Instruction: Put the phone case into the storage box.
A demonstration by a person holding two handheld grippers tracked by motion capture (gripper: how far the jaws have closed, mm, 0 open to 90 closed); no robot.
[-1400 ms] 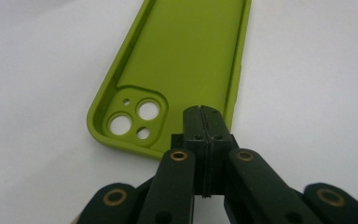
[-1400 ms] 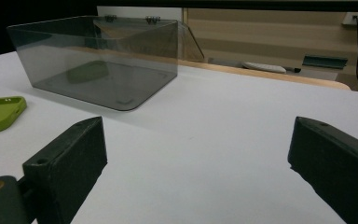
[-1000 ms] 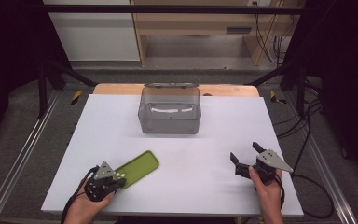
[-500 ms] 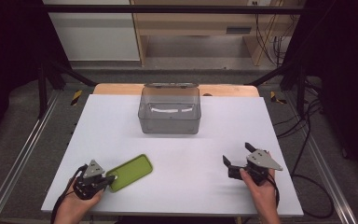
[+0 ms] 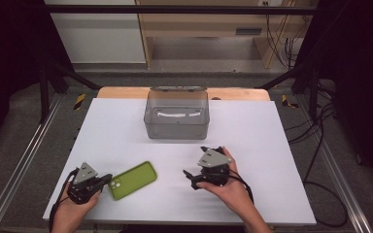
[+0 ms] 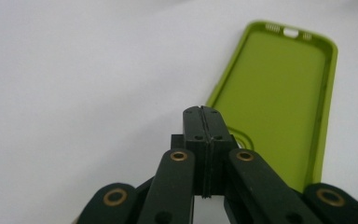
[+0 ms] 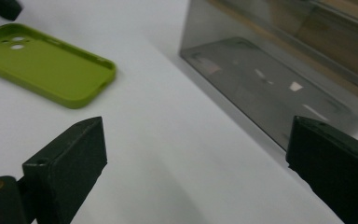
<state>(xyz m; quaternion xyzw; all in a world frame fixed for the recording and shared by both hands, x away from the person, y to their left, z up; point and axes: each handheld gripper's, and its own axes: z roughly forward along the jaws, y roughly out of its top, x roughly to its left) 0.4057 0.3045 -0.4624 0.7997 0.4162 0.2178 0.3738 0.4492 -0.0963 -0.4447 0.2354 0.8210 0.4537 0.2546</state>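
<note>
Just past the left gripper (image 5: 106,180) jaw tips lies the green case (image 5: 132,180), flat on the white table (image 5: 272,131), open side up, camera cutouts at the end nearest those tips. Left jaws are pressed together with nothing between them; in the left gripper view (image 6: 204,114) the tips sit over the case's near left corner, and I can't tell if they touch it. From there the case (image 6: 279,98) runs away ahead and to the right of the jaws. Right gripper (image 5: 193,176) is near table centre, held in the person's right hand (image 5: 226,187), jaws spread wide and holding nothing. In the right gripper view (image 7: 198,163) bare table fills the gap between the jaws; the case (image 7: 44,70) is ahead and left of the left jaw, well apart from it, and the smoky clear box (image 7: 279,70) stands ahead and right, above the right jaw. High view puts the box (image 5: 177,114) at the far middle of the table, beyond both grippers, with the case between the two grippers, much closer to the left one.
</note>
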